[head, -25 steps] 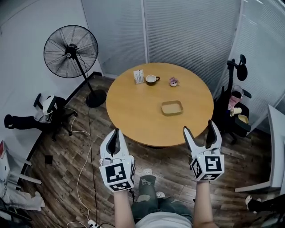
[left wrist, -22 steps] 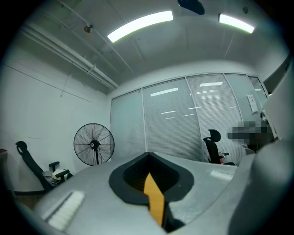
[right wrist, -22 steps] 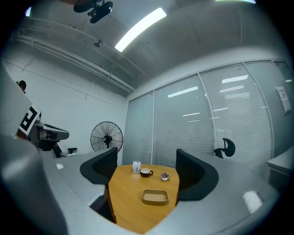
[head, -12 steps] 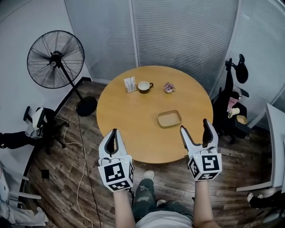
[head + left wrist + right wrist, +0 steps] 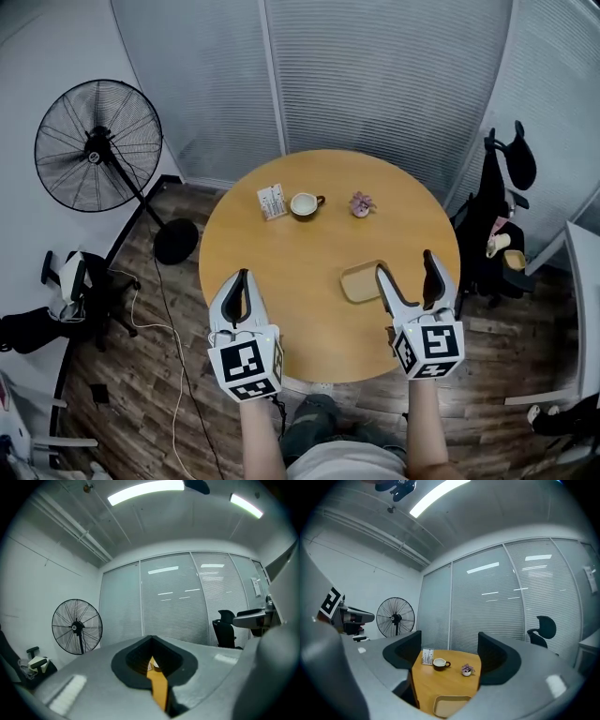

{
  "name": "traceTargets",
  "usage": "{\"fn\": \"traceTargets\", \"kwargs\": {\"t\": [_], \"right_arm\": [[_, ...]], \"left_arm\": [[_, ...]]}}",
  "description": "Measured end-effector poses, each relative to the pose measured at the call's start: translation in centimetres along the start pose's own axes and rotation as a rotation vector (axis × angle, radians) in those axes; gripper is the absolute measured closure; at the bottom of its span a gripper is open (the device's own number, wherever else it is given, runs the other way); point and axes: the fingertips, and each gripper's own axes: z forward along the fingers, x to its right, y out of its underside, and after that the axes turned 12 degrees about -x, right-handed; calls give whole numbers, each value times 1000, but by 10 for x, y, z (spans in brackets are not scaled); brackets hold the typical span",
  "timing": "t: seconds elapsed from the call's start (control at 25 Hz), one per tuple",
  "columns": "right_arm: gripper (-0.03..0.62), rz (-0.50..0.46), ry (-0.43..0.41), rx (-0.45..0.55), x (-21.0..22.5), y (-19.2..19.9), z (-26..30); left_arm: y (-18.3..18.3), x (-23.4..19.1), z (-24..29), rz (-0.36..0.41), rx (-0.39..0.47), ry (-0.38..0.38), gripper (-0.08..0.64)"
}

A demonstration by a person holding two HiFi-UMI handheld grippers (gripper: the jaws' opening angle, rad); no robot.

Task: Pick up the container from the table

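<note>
My two handheld grippers are nearest me, each with a marker cube at its back, both above the near side of a round wooden table (image 5: 281,281). The left gripper (image 5: 245,281) hangs over the table's near-left edge. Its jaws are pressed together, with only a thin sliver of tabletop showing between them in its own view, and it holds nothing. The right gripper (image 5: 406,266) hangs over the table's near-right part, with its jaws spread wide and empty.

The container (image 5: 359,283), a shallow tan rectangular dish, lies flat on the table, right of centre and toward the near edge. From my head view, the right gripper's inner finger covers the dish's right end. In the right gripper view, the dish shows low in the gap between the two jaws, and neither jaw touches it.

Three small things stand in a row toward the table's far side. From left to right they are a white card stand (image 5: 272,202), a cup (image 5: 304,204) with a handle, and a tiny pink-flowered potted plant (image 5: 361,203).

Off the table's far-left, a black pedestal fan (image 5: 97,145) stands on the wood floor. A black office chair (image 5: 502,216) sits off the table's right side. Closed pale blinds (image 5: 375,75) run behind the table.
</note>
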Motion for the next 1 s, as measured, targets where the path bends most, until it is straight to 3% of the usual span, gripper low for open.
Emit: {"fn": "traceTargets", "kwargs": {"t": [0.32, 0.64, 1.0], "right_arm": [[210, 13, 30, -30, 1, 3, 54], [212, 19, 50, -100, 15, 26, 79], [213, 25, 1, -169, 22, 46, 104]], "left_arm": [[-4, -9, 68, 14, -20, 58, 559], [15, 10, 110, 18, -81, 113, 559], [37, 20, 127, 3, -153, 95, 559]]}}
